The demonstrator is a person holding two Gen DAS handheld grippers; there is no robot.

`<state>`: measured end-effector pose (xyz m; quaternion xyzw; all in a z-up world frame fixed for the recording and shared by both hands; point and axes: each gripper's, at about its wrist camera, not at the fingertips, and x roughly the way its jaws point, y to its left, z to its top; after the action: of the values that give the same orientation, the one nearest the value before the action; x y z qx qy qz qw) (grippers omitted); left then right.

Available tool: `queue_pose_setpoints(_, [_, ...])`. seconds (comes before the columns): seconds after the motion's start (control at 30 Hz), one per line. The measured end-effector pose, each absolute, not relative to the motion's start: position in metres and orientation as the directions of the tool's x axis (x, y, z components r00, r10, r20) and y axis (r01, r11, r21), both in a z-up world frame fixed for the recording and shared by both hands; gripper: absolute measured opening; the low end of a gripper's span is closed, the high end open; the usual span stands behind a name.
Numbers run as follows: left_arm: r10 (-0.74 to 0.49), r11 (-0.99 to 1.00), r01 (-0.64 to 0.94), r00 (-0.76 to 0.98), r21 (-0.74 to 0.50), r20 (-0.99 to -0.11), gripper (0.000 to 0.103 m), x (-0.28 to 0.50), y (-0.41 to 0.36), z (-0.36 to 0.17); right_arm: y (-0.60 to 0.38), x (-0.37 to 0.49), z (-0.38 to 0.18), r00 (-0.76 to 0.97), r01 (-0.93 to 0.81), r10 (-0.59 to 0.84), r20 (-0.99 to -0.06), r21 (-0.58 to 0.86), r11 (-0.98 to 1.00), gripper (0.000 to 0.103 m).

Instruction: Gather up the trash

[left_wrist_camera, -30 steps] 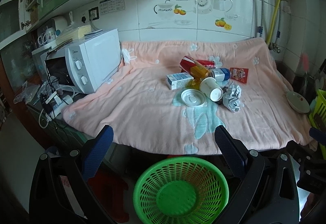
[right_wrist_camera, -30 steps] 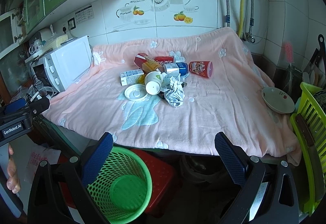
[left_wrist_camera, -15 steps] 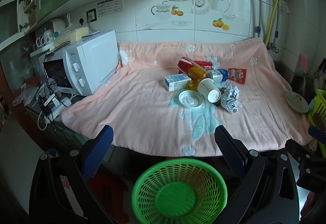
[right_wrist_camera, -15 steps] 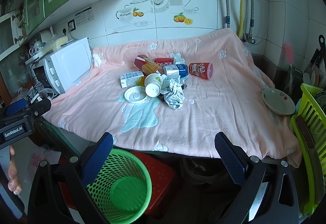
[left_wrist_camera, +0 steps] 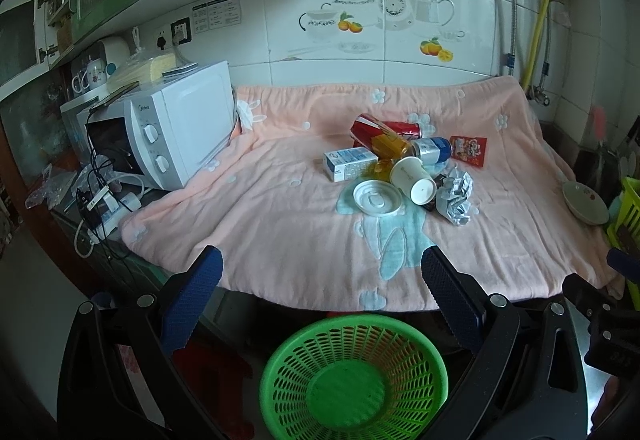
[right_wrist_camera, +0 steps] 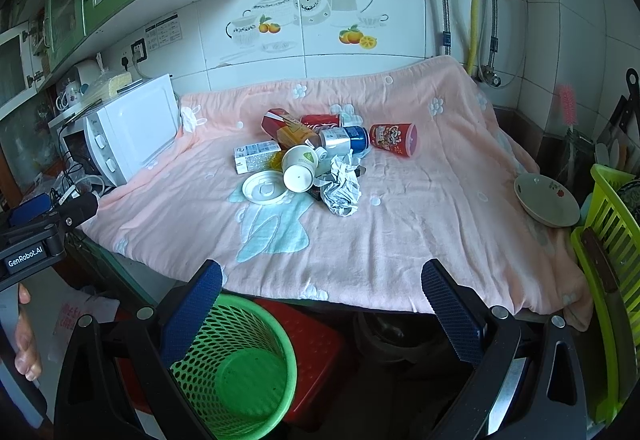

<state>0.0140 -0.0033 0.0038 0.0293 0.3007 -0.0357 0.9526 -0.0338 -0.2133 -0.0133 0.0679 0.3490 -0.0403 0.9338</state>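
both grippers, left gripper (left_wrist_camera: 320,272) and right gripper (right_wrist_camera: 322,274), hang empty with jaws wide apart short of the trash pile (right_wrist_camera: 310,156) mid-blanket (right_wrist_camera: 420,224); best start with an outlying piece. counted: one paper cup (right_wrist_camera: 300,168), one lid (right_wrist_camera: 264,190), one carton (right_wrist_camera: 256,156), one crumpled paper (right_wrist_camera: 340,190), one green basket (right_wrist_camera: 236,368) below.

One green basket (left_wrist_camera: 354,376), one paper cup (left_wrist_camera: 412,180), one lid (left_wrist_camera: 376,197), one carton (left_wrist_camera: 348,163), one microwave (left_wrist_camera: 180,124), one bowl (right_wrist_camera: 546,200).
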Motion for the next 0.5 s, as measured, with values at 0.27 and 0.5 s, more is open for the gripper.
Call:
queue_pose_setpoints(0.27, [-0.048, 0.996, 0.084, 0.817, 0.035, -0.574, 0.098, 0.016, -0.002, 0.003, -0.212, -0.026, -0.016, 0.747, 0.121, -0.029, -0.664, 0.094, 0.988, 0.097])
queue_pose_setpoints(0.5, [-0.05, 0.995, 0.091, 0.811, 0.042, -0.582, 0.098, 0.028, 0.002, 0.0, -0.212, -0.017, -0.017, 0.746, 0.121, -0.029, -0.665, 0.093, 0.988, 0.097])
